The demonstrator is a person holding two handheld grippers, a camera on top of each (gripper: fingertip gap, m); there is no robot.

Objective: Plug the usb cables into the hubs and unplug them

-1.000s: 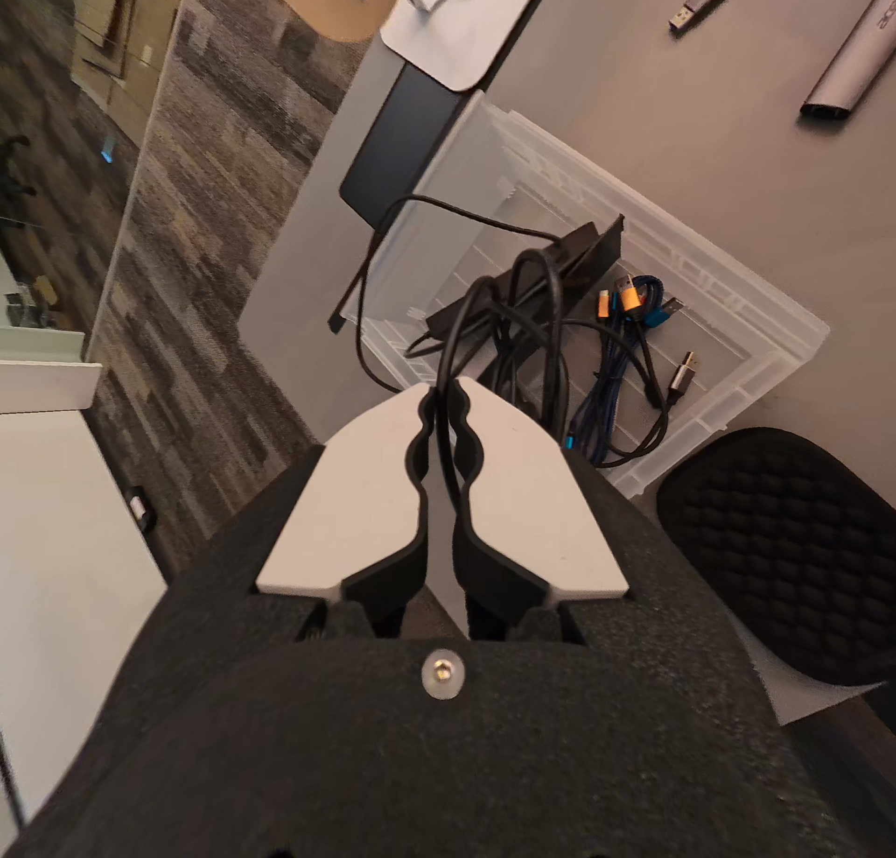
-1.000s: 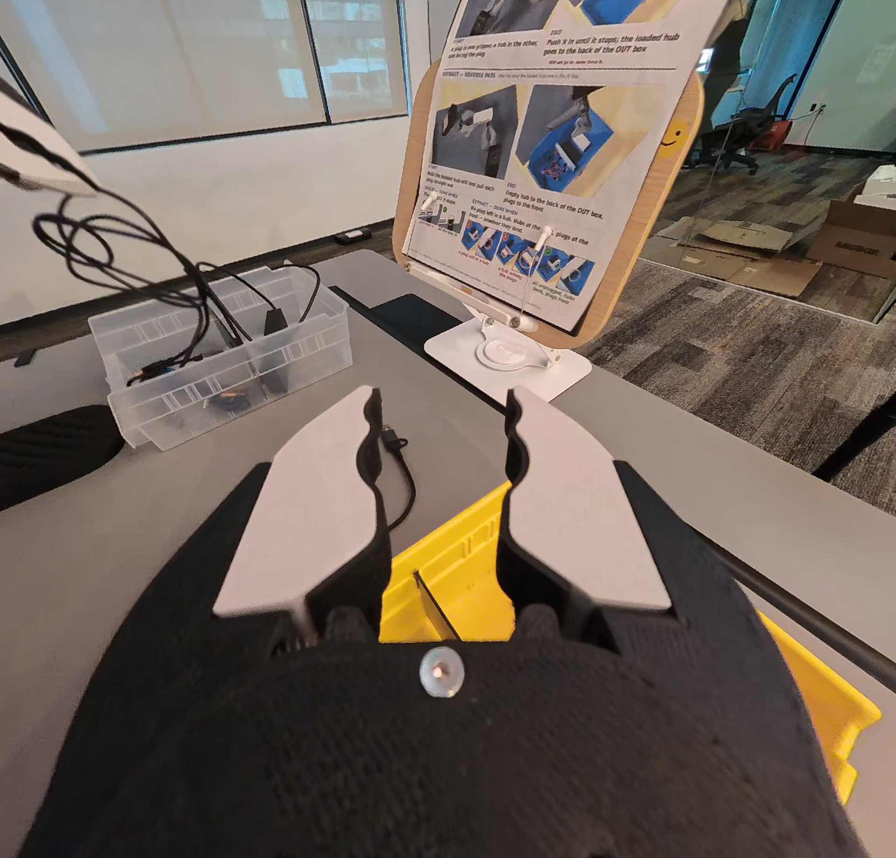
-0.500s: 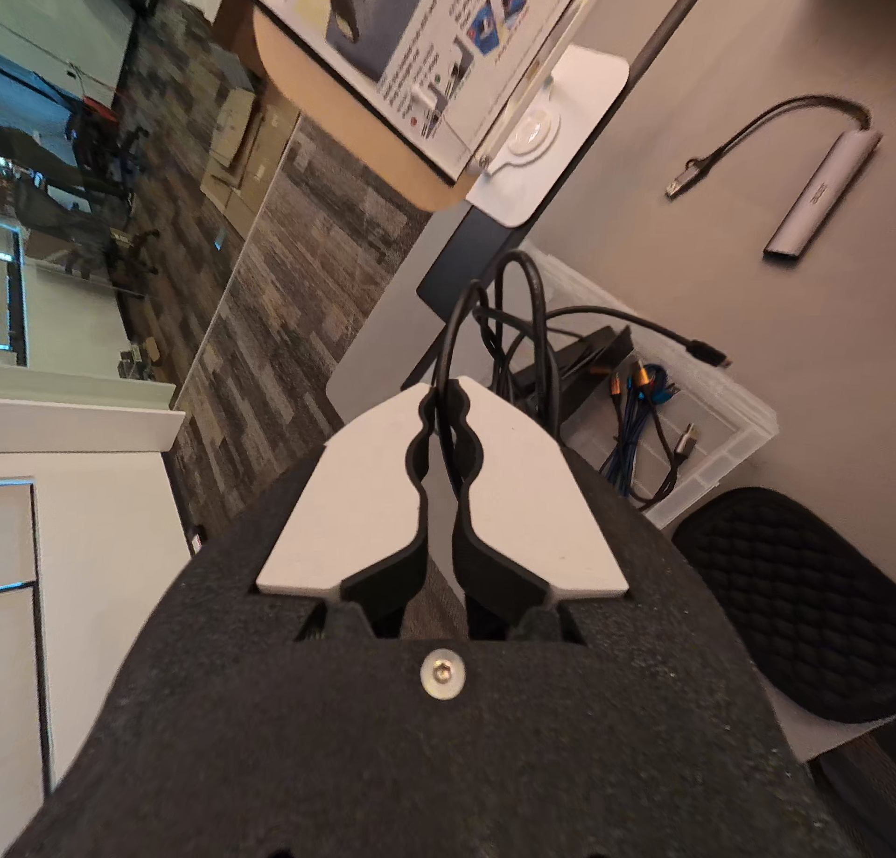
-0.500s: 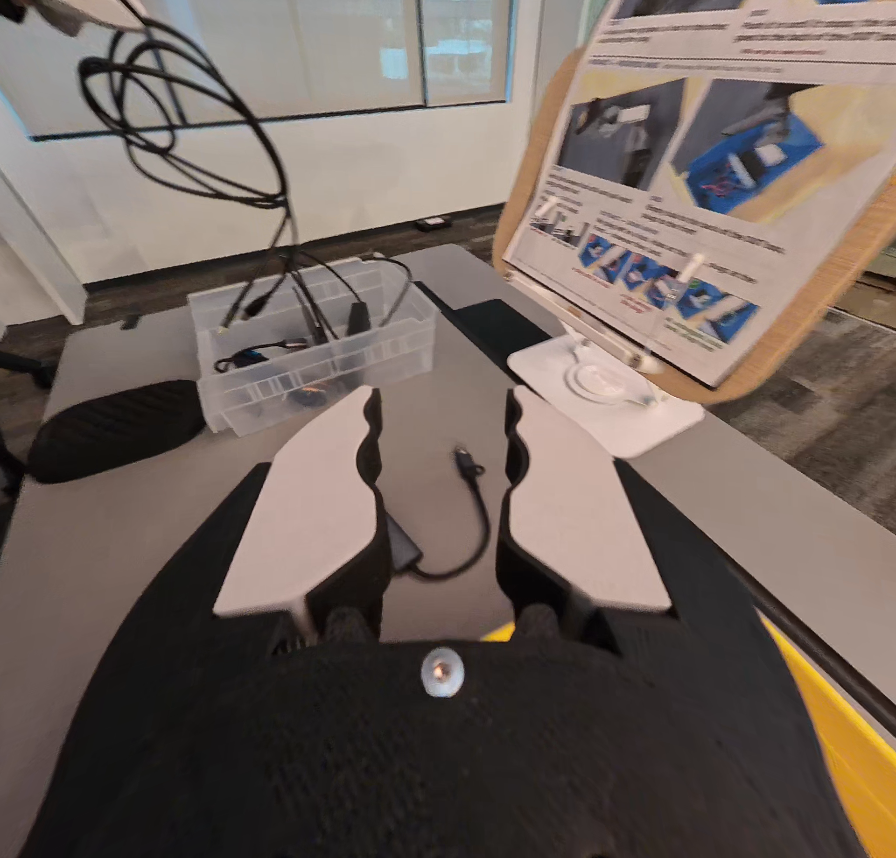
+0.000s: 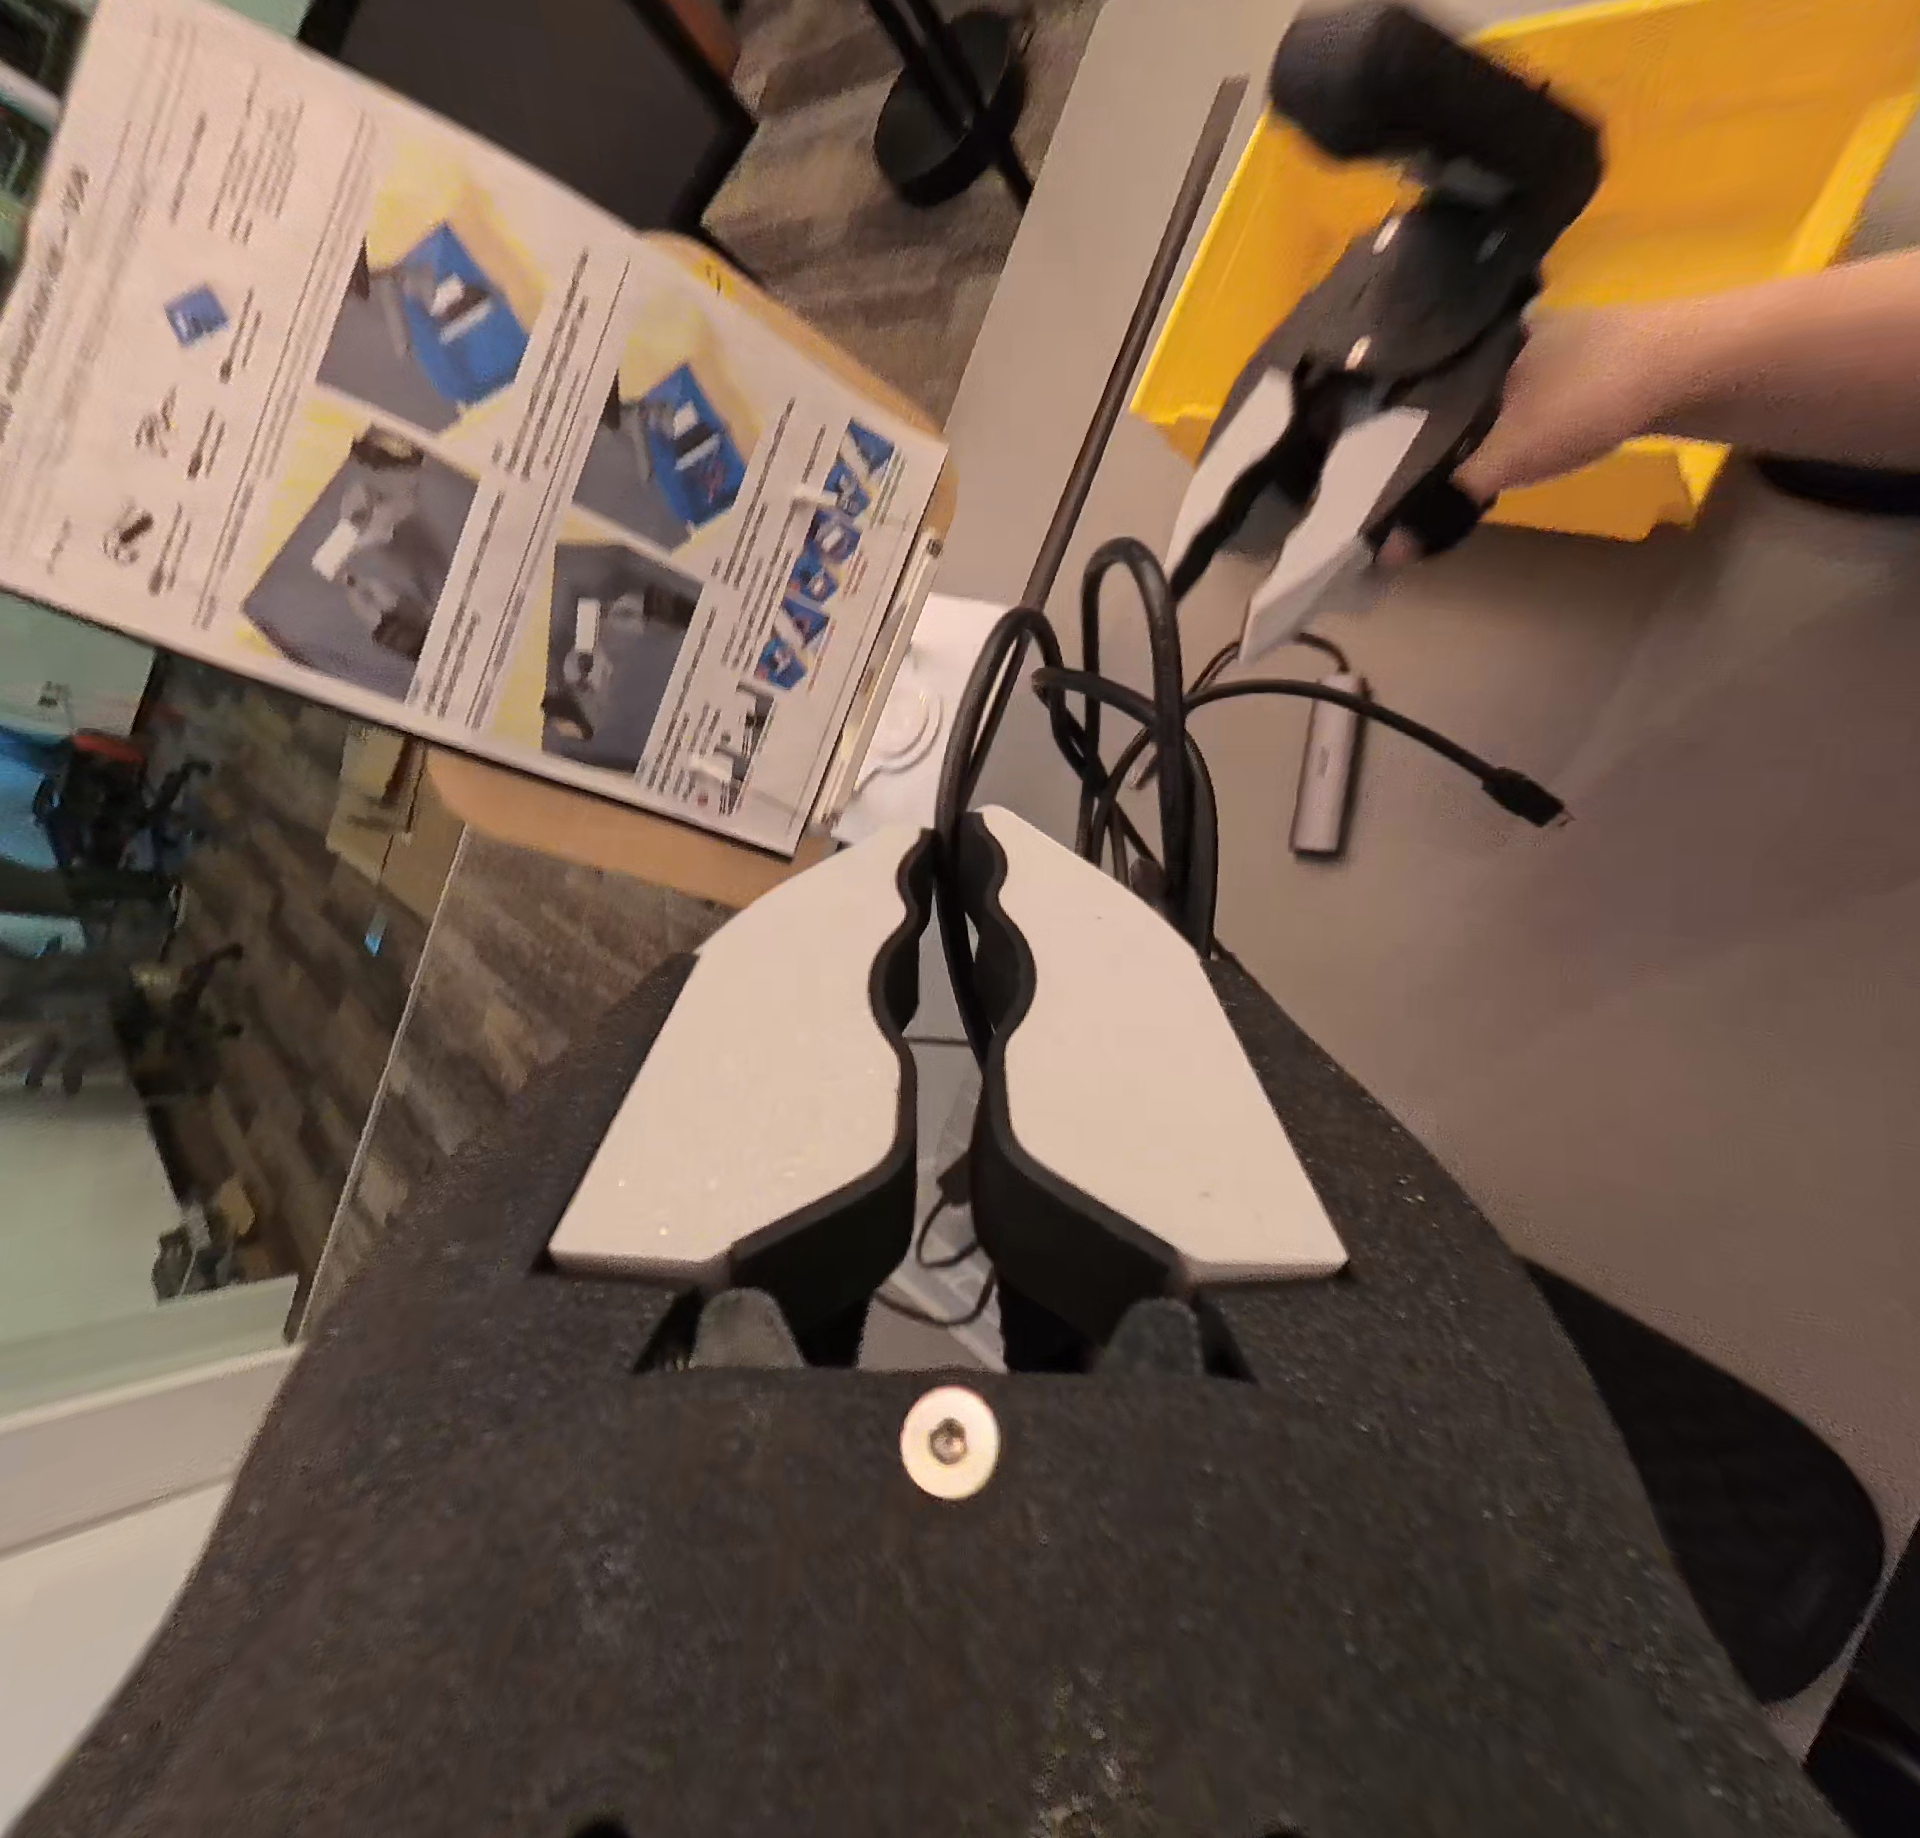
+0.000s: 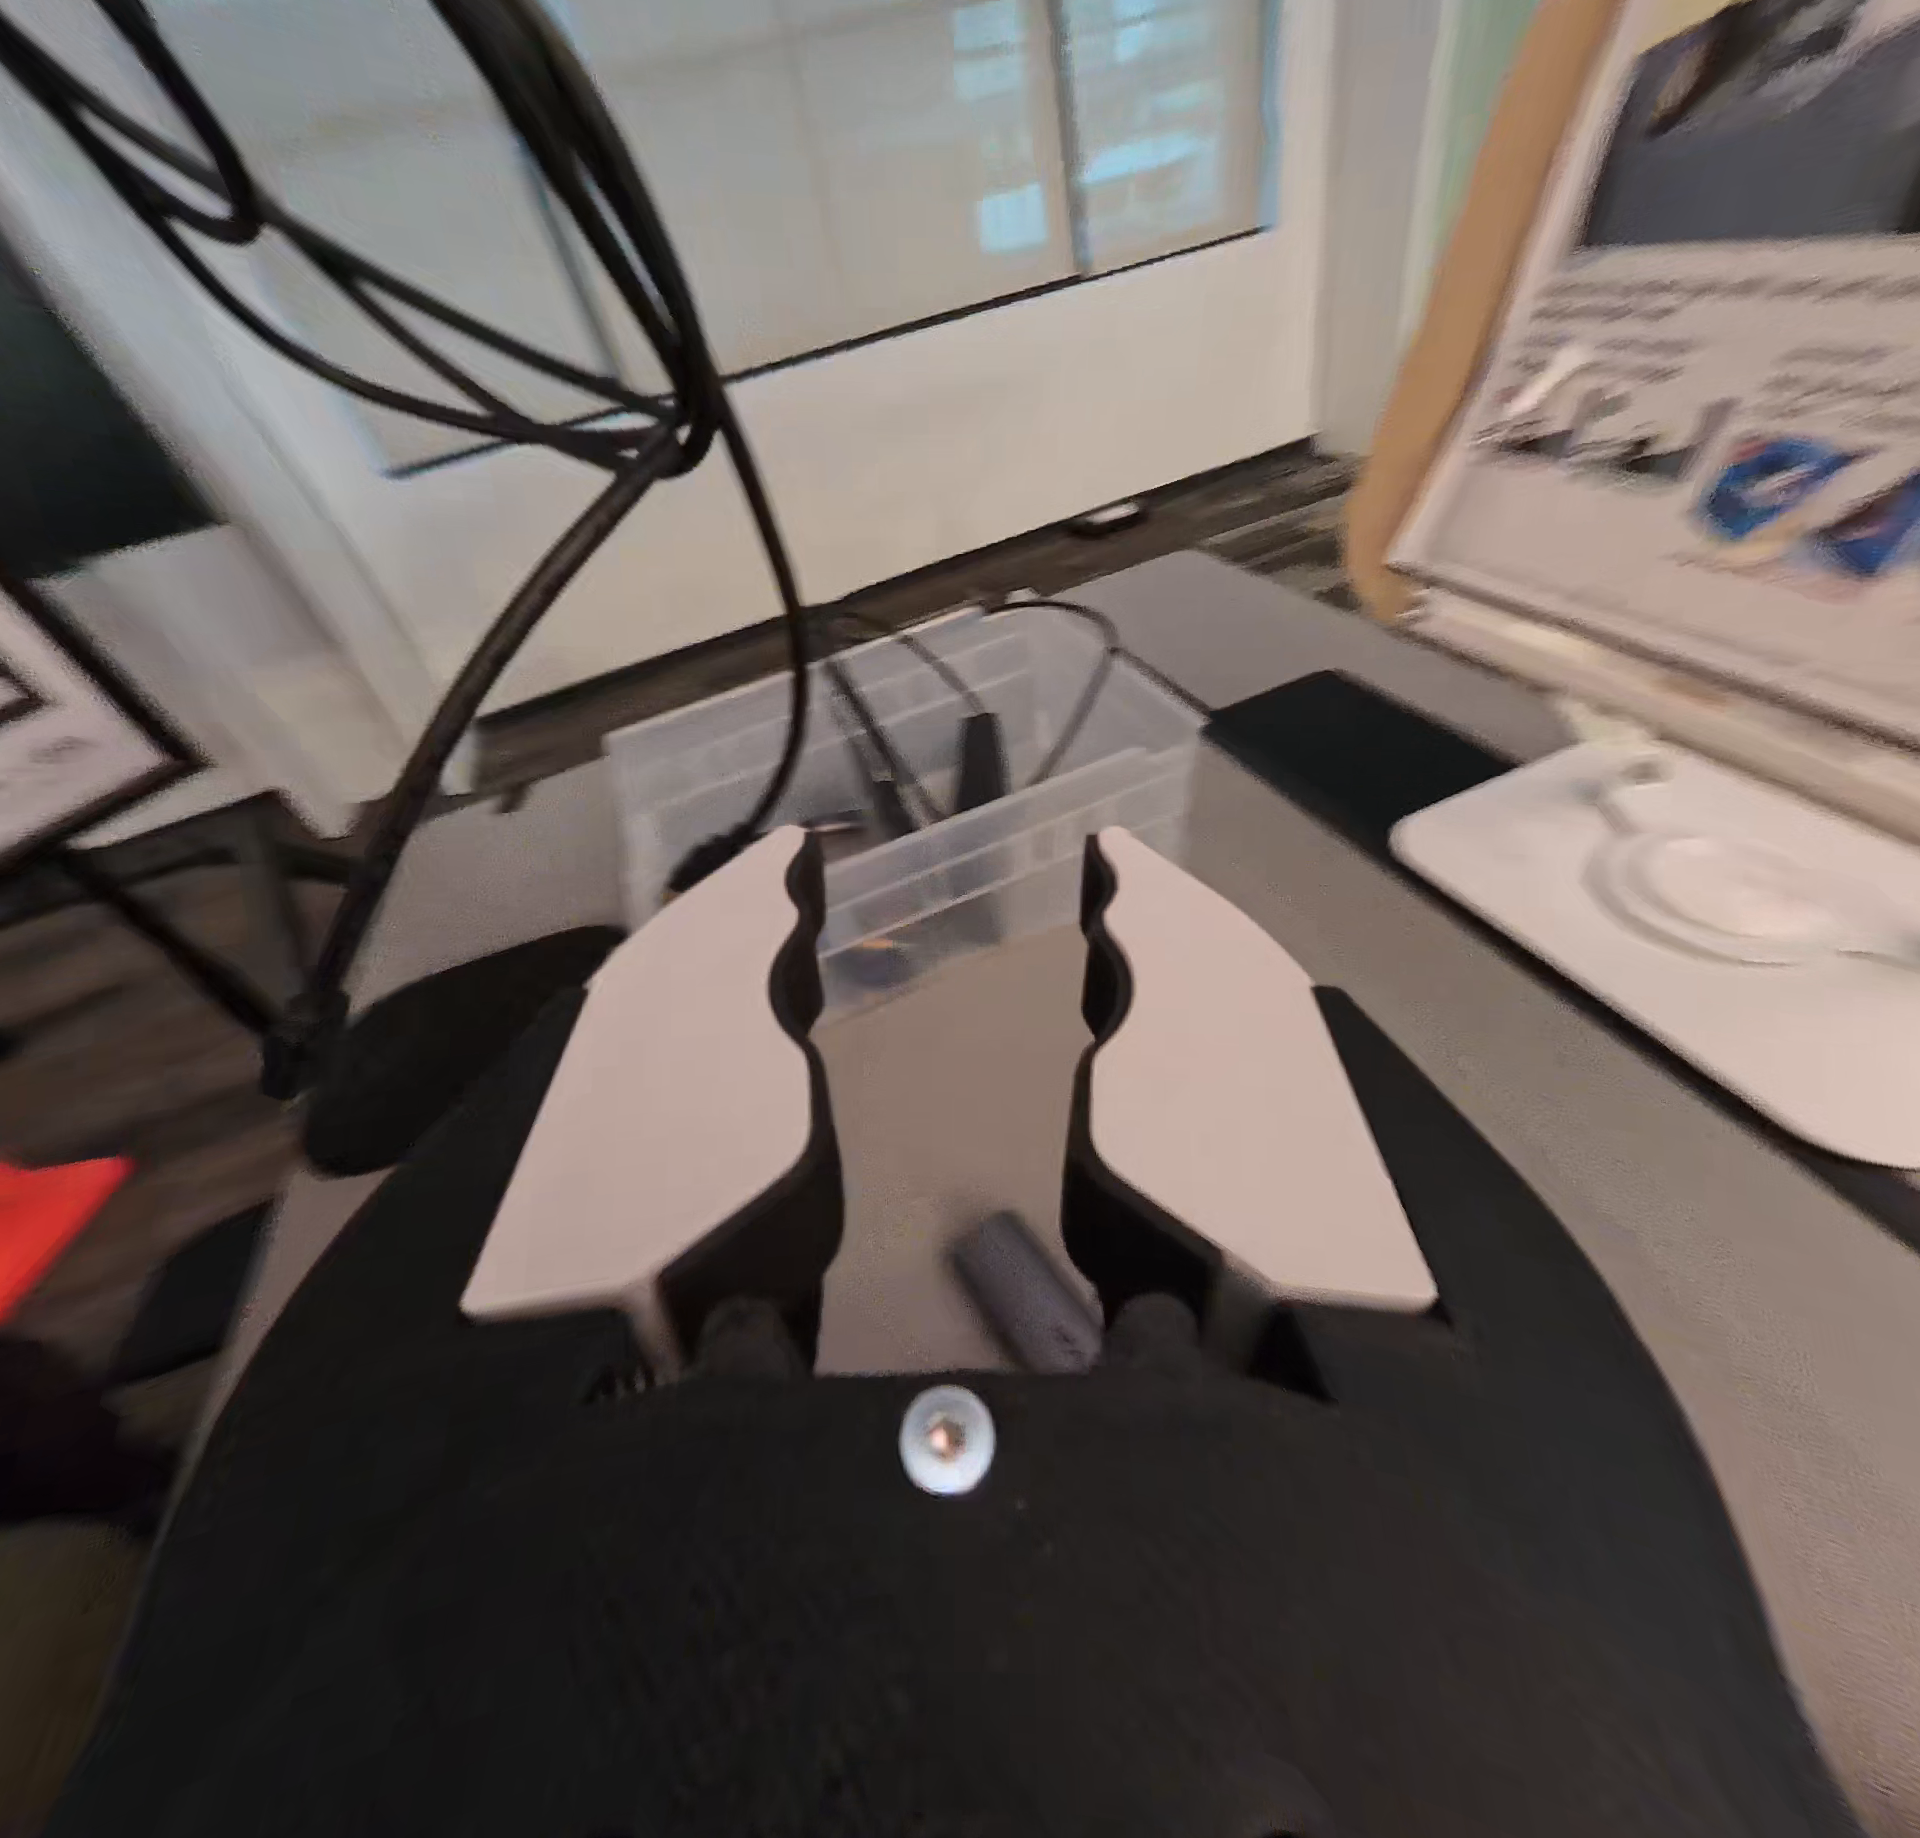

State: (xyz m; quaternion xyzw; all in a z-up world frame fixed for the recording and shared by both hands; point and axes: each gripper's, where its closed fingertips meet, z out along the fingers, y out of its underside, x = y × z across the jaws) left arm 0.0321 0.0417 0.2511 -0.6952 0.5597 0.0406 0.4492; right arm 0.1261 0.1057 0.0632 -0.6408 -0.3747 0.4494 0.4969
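Worktop (image 5: 1714, 957) now shows the yellow bin (image 5: 1714, 105) and instruction board (image 5: 468, 417); a second ago the left view looked down on the clear bin (image 6: 1039, 853). Left tool (image 5: 948, 838) has carried the black cable bundle (image 5: 1164, 708) up and out, pinched narrow on it. Right tool (image 6: 948, 843), wide and empty, has dropped over the grey hub (image 6: 1023, 1295). Likely next: hub grab, then plugging.
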